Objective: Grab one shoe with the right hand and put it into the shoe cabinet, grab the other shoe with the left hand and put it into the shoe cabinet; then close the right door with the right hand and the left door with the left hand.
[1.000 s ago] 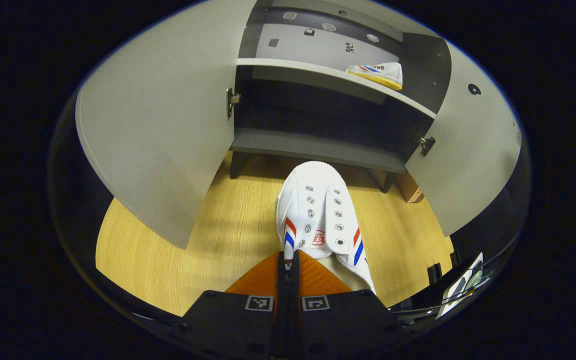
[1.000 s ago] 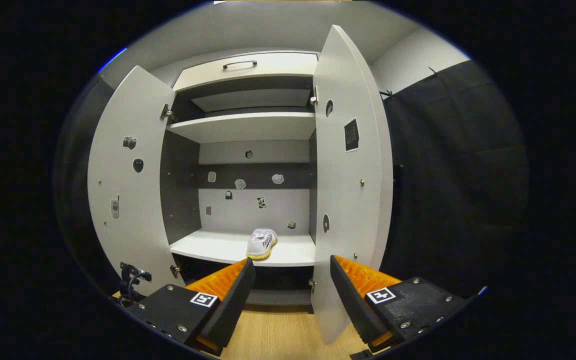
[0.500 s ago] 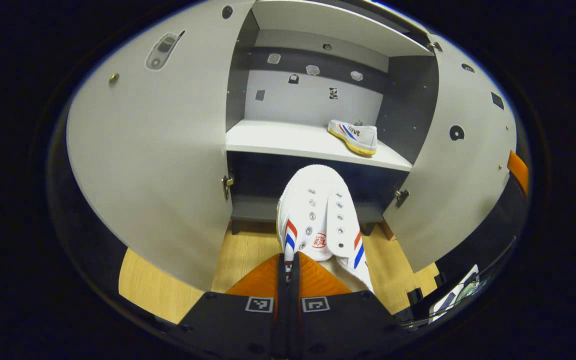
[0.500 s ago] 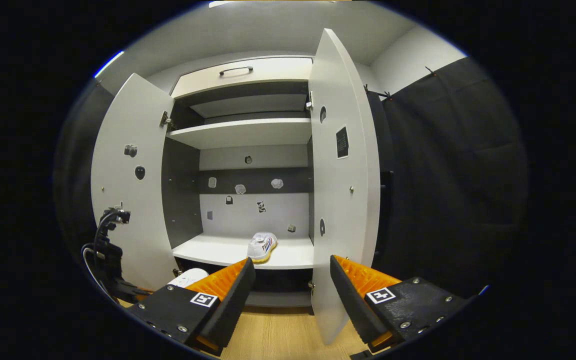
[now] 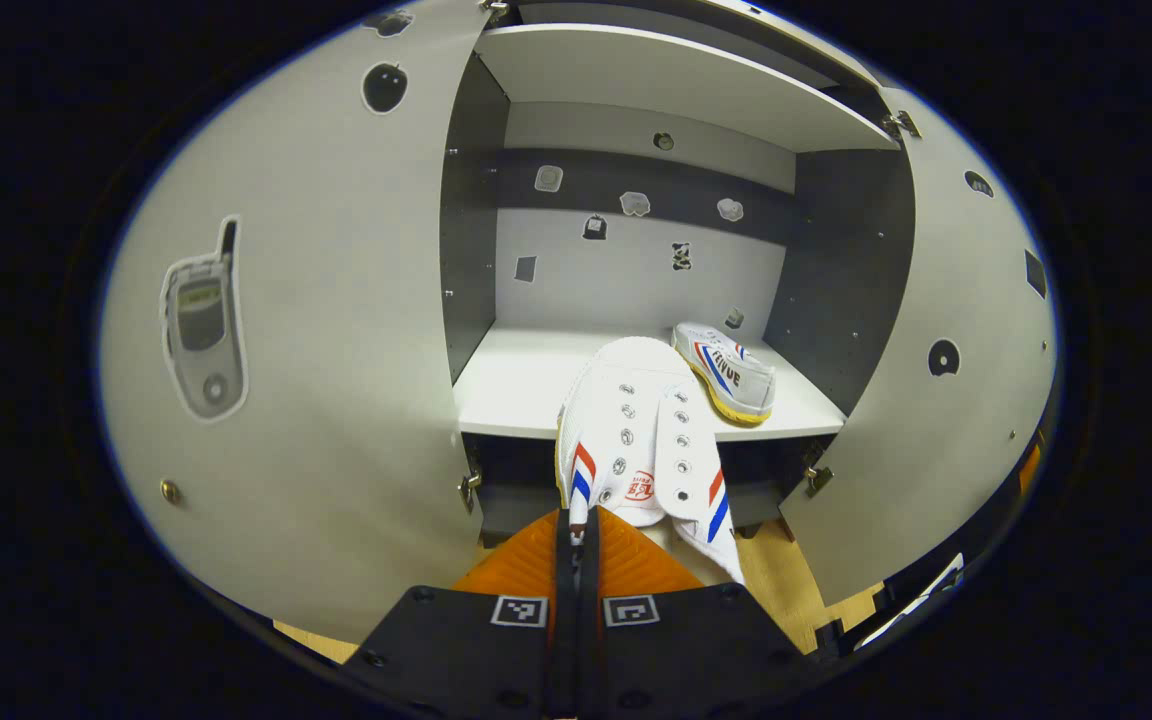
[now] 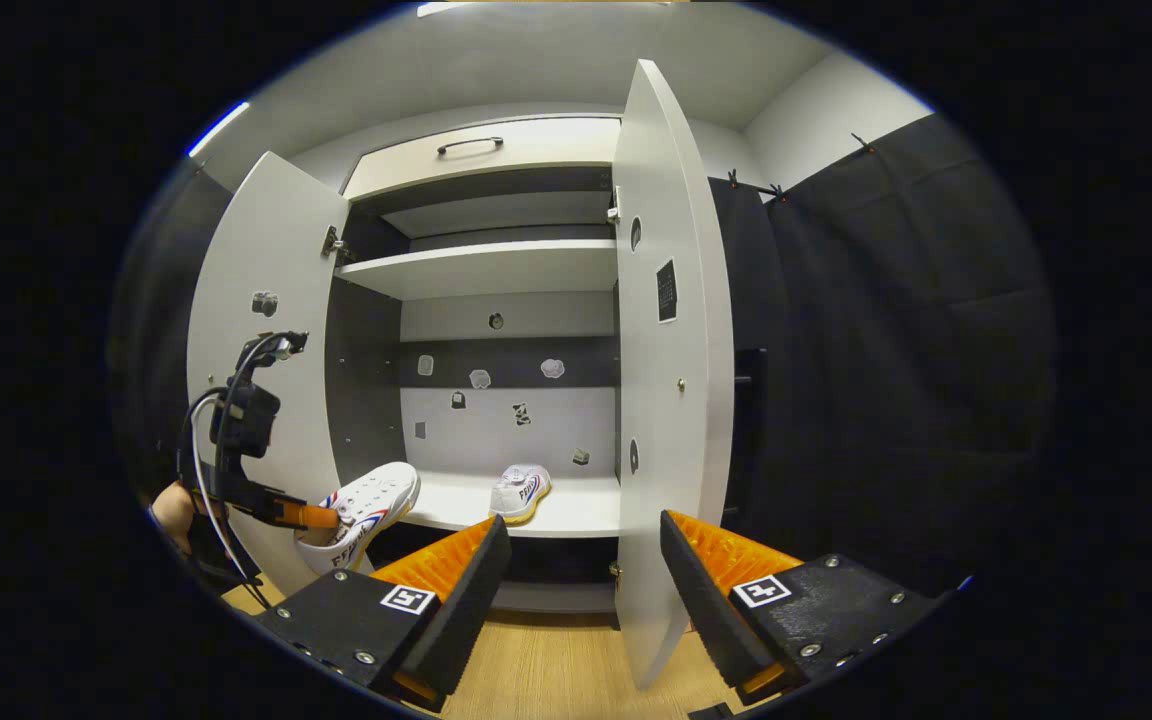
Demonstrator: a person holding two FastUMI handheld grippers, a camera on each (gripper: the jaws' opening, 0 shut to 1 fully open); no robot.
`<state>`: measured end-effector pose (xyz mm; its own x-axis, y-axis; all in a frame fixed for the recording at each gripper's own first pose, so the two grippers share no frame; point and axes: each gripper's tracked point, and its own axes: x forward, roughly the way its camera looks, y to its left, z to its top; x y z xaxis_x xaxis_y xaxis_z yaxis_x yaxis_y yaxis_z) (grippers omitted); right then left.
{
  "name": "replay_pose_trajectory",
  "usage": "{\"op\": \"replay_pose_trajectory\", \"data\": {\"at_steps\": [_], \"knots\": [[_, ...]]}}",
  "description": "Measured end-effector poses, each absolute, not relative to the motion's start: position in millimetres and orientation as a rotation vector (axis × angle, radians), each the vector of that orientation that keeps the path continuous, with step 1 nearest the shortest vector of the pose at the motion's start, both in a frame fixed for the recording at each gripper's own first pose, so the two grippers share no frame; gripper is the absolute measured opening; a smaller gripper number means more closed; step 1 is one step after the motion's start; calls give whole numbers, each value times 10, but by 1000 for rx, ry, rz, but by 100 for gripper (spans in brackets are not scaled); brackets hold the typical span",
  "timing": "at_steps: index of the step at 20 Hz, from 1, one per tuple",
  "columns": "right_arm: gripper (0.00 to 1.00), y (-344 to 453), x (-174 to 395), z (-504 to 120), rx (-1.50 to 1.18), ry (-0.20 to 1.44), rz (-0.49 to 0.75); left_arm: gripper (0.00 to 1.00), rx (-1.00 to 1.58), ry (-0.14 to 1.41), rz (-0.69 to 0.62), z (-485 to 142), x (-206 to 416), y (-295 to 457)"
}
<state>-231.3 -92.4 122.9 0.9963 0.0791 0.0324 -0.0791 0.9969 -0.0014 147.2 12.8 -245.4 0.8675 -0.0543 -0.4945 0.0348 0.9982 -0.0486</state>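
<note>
In the left gripper view, the left tongs [image 5: 576,530] were pressed together on the collar edge of a white shoe [image 5: 636,440] at lower centre, its toe over the front edge of the lower shelf [image 5: 516,385]. A second ago that toe pointed at the wooden floor [image 5: 766,570] below the cabinet; since then shoe and tongs had risen to shelf level. The second shoe [image 5: 731,370] lay on the shelf toward its right end, just right of the held toe.

In the right gripper view, the right tongs [image 6: 581,590] were spread and held nothing, as before, at the bottom of the frame before the edge of the open right door [image 6: 671,400]. The left tongs [image 6: 311,515] with the held shoe [image 6: 361,510] had come into the lower left, beside the open left door [image 6: 271,350]. The second shoe [image 6: 521,490] was unmoved on the shelf.
</note>
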Motion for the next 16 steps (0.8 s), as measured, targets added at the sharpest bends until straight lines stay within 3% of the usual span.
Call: {"op": "replay_pose_trajectory", "data": {"at_steps": [10, 13, 16], "knots": [[93, -1035, -2207, 1288, 26, -28, 89, 6, -22, 527, -18, -2414, 2428, 24], [91, -1028, -2211, 1327, 37, -37, 102, 7, -145, 559, -31, -2447, 2667, -68], [91, -1020, -2189, 1338, 41, -39, 106, 5, -69, 550, 1, -2434, 2919, 44]]}}
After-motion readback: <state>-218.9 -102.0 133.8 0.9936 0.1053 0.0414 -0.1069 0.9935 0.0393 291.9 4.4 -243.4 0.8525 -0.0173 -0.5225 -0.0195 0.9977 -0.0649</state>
